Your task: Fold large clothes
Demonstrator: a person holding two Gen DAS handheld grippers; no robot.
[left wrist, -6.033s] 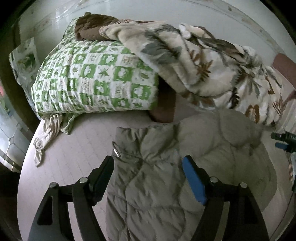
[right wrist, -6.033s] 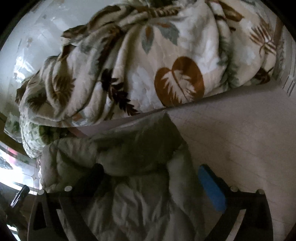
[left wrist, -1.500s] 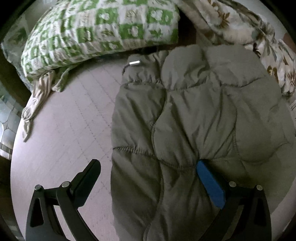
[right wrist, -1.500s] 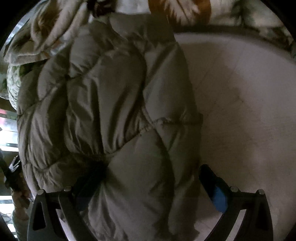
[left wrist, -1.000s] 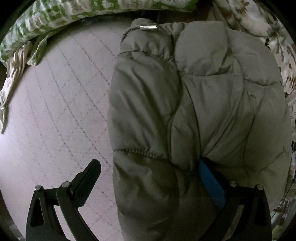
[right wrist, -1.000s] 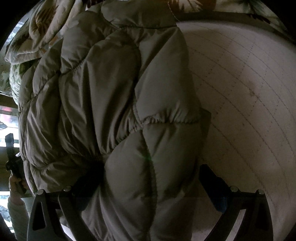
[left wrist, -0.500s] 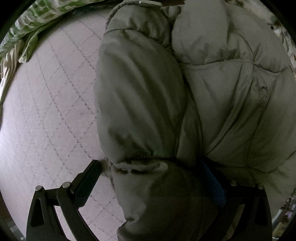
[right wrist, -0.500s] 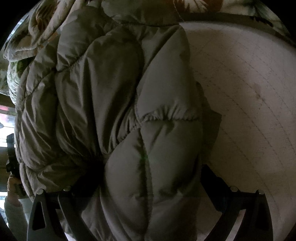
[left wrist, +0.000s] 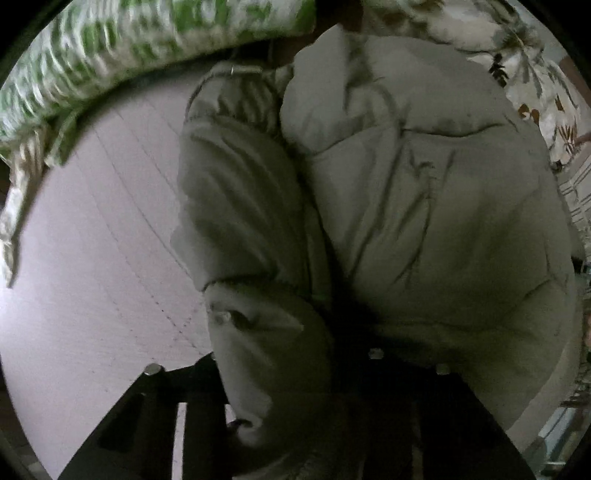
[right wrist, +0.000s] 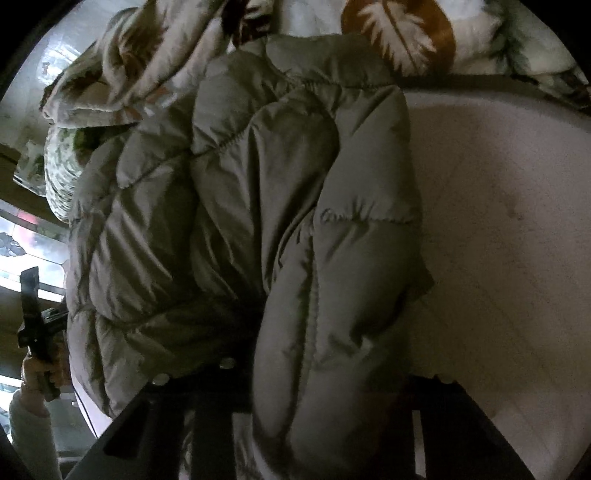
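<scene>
A grey-green quilted puffer jacket [left wrist: 424, 206] lies bunched on the pale quilted bed [left wrist: 92, 258]. My left gripper [left wrist: 291, 373] is shut on a thick fold of its near left edge; the fingers are mostly buried in fabric. The jacket also fills the right wrist view [right wrist: 229, 206]. My right gripper [right wrist: 314, 380] is shut on a fold of its near right edge, fingertips hidden by the padding. A metal cord end [left wrist: 245, 69] shows at the jacket's far edge. The left gripper and the hand holding it appear at the far left of the right wrist view [right wrist: 35, 325].
A green-and-white patterned pillow [left wrist: 129, 48] lies at the far left. A leaf-print blanket [right wrist: 388, 33] is heaped behind the jacket, also seen in the left wrist view [left wrist: 535, 74]. Bare mattress shows to the right of the jacket [right wrist: 509, 221].
Both grippers have closed onto the jacket's near edge, bunching it into thick folds. The view has tilted so pillow and blanket show again.
</scene>
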